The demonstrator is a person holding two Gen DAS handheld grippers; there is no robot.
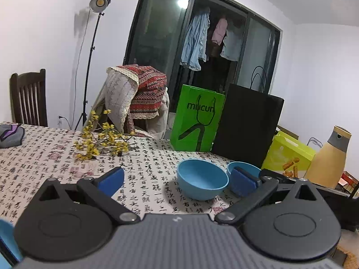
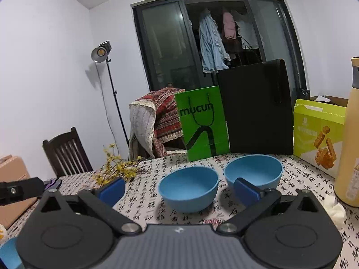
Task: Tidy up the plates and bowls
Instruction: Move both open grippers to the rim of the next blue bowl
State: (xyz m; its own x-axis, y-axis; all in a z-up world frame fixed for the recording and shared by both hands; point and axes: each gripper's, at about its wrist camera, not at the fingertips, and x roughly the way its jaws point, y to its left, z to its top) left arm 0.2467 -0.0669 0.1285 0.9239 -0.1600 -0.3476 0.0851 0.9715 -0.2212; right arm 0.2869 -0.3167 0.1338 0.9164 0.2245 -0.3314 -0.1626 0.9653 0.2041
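Two blue bowls stand side by side on the patterned tablecloth. In the left wrist view the nearer bowl point(image 1: 202, 179) sits between my fingers' line of sight and the second bowl point(image 1: 244, 170) is partly hidden behind the right blue pad. My left gripper point(image 1: 178, 180) is open and empty above the table. In the right wrist view the left bowl point(image 2: 188, 188) and the right bowl point(image 2: 254, 170) sit just ahead of my right gripper point(image 2: 179, 189), which is open and holds nothing. Another blue dish edge point(image 2: 7, 253) shows at the lower left.
A green paper bag point(image 2: 204, 123), a black bag point(image 2: 258, 109) and a yellow-green snack box point(image 2: 318, 132) stand along the table's far edge. A tan bottle point(image 2: 350, 139) is at the right. Yellow flower twigs point(image 2: 119, 170) lie at the left, with chairs beyond.
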